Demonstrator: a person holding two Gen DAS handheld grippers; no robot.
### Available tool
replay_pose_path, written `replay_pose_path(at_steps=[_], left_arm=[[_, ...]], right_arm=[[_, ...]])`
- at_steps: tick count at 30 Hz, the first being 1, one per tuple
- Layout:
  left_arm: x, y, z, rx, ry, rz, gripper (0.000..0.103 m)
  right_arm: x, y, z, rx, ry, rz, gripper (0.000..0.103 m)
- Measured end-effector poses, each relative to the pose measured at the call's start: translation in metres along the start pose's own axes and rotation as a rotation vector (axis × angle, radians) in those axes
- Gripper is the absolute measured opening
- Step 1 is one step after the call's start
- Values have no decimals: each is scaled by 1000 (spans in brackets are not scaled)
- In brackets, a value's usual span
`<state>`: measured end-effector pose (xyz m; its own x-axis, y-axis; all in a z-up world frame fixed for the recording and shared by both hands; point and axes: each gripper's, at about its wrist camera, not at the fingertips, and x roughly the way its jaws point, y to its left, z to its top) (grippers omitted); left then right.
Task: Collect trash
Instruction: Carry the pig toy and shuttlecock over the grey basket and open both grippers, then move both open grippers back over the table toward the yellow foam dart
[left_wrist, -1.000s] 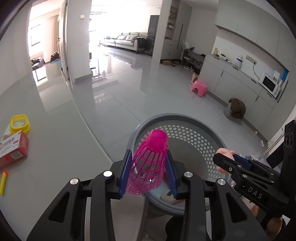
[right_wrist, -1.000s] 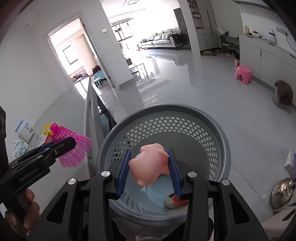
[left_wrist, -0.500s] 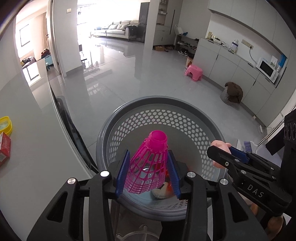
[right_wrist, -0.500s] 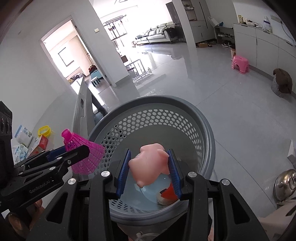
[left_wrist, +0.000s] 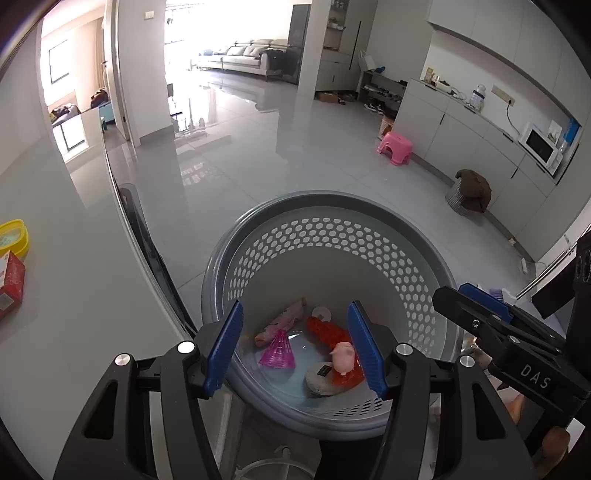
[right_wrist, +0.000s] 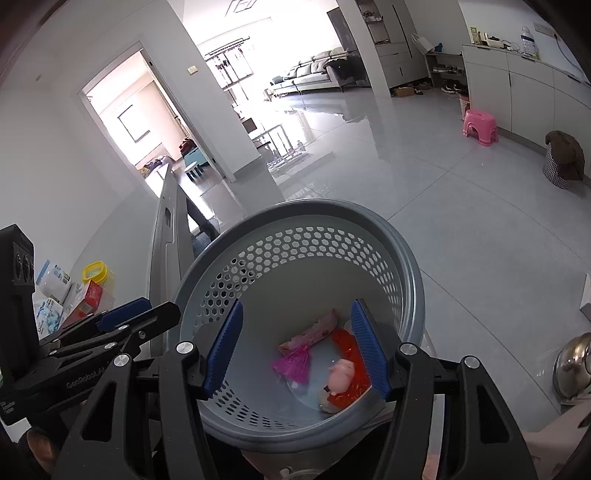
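A grey perforated bin stands on the floor beside the table. My left gripper is open and empty above its mouth. My right gripper is open and empty above it too; it shows at the right of the left wrist view. At the bin's bottom lie a pink shuttlecock, a pink pig toy, an orange wrapper, a pink packet and a pale round item.
On the grey table at the left lie a red box and a yellow container, with white-blue packets beside them. A pink stool and a covered basket stand on the far floor.
Both grippers opened over the bin. The pink shuttlecock fell from the left one and the pink pig toy from the right one; both now lie at the bin's bottom.
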<state>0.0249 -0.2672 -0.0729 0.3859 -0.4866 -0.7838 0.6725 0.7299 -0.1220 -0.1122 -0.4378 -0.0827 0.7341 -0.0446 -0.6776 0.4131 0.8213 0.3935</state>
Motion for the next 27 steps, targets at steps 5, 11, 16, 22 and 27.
replay_pose_path(at_steps=[5, 11, 16, 22, 27], left_arm=[[-1, 0, 0, -6, -3, 3, 58], [-7, 7, -2, -21, -15, 11, 63], [-16, 16, -4, -42, -32, 25, 65], [-33, 37, -8, -82, -75, 56, 74], [-51, 64, -16, -133, -102, 94, 79]], right_arm=[[-1, 4, -2, -9, 5, 2, 59], [-3, 12, 0, -22, 7, 10, 59], [-5, 20, -2, -42, 13, 21, 59], [-3, 38, -5, -88, 26, 41, 64], [-4, 62, -10, -134, 19, 81, 74]])
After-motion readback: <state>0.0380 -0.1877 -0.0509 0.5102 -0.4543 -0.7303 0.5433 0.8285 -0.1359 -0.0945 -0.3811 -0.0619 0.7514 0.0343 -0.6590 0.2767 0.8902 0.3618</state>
